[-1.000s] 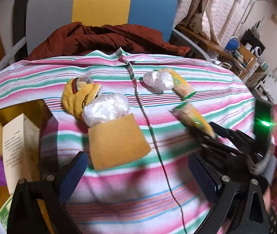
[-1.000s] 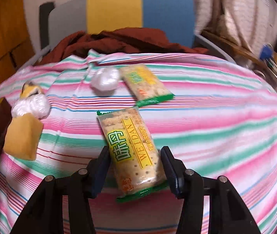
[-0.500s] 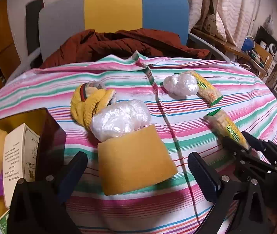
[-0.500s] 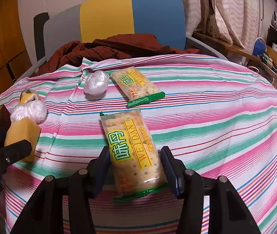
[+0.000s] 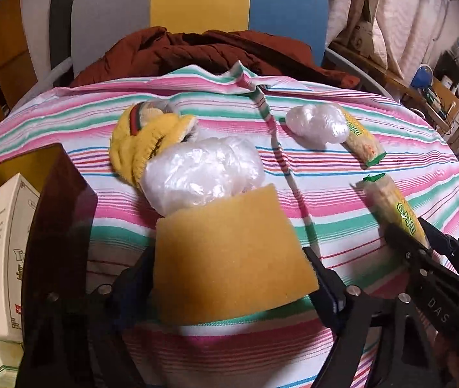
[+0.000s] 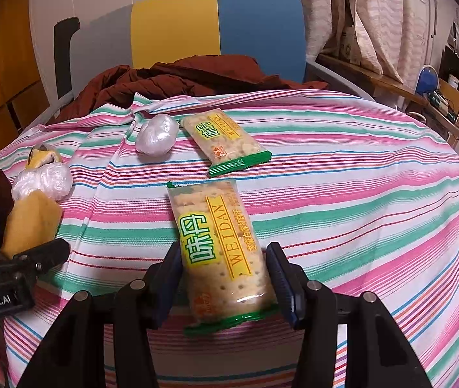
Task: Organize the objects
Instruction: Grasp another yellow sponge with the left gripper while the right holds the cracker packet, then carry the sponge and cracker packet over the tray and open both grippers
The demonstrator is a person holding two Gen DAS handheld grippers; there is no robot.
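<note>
A yellow sponge lies on the striped tablecloth. My left gripper straddles it with jaws closing, one pad at each side edge, and the sponge shows no squeeze. My right gripper is shut on a cracker packet printed WEIDAN, gripping its long sides near the lower end. The same packet and right gripper show at the right of the left wrist view. A left fingertip enters the right wrist view beside the sponge.
A clear plastic-wrapped bundle and a yellow glove lie just behind the sponge. Further back are a smaller wrapped ball and a second cracker packet. A dark brown box holding a white carton stands left. A chair with a rust jacket sits behind.
The left gripper has come down and forward over the sponge and narrowed its jaws from wide apart to the sponge's sides. The right gripper keeps still with the cracker packet.
</note>
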